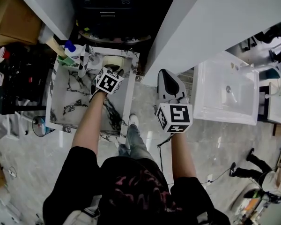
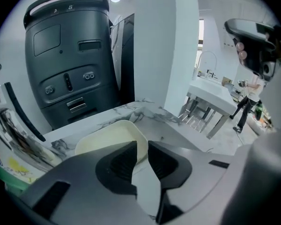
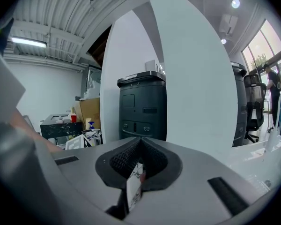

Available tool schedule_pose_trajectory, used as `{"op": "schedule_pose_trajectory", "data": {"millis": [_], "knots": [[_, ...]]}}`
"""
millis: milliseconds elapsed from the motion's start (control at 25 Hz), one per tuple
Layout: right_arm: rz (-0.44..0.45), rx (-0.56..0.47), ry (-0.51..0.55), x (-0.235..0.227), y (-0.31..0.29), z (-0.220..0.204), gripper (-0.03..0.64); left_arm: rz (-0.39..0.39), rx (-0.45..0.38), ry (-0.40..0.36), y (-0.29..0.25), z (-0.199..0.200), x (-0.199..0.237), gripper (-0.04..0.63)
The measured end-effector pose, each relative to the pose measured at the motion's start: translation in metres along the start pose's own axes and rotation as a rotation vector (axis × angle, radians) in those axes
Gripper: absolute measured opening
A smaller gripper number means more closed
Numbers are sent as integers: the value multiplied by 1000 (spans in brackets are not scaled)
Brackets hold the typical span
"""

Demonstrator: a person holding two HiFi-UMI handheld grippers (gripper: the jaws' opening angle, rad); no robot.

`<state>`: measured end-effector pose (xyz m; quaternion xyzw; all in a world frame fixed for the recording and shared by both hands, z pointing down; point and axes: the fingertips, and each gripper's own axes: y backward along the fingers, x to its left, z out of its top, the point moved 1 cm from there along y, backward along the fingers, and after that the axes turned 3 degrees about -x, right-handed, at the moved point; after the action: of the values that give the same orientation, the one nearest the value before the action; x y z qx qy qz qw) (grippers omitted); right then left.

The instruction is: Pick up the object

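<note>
The cream roll (image 2: 107, 142) lies flat on the marble table (image 1: 65, 104), hole upward, at the table's far edge and a little right of its middle, in front of the dark machine (image 2: 70, 60) that stands behind the table. The left gripper (image 2: 142, 150) points steeply down over that same far edge. Its jaws stand narrow, one inside the roll's ring and one outside. The right-hand stretch of the cream wall fills the gap between the tips, so the hold looks made, though the contact on the outer pad is hard to confirm. Being round, the roll has no long axis to line up with. What matters is that the pinched wall runs away from the gripper, along the line of the jaws, so a straight lift off the table should bring it up without twisting. The right gripper (image 3: 140, 144) is beyond the table's right edge, over the floor and well apart from the roll. Its jaws are together at the tips, with a small white slip (image 3: 133, 186) showing low between them.
</note>
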<state>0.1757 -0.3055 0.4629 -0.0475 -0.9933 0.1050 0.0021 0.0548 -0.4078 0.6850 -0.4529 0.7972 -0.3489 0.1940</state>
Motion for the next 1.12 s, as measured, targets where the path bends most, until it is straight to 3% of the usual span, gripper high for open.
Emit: {"op": "schedule_pose_trajectory", "data": {"millis": [160,520,1120], "knots": [[-4,1,2,-2,0,-1,15,-12,28,-27,-4,0,-3,48],[-16,5,-8,-10,1,-4,15,-10,34,-23,-6,3,-1,32],[4,-9,-22,-3,3,2,15,36,-103,14,28,26,1,31]]}}
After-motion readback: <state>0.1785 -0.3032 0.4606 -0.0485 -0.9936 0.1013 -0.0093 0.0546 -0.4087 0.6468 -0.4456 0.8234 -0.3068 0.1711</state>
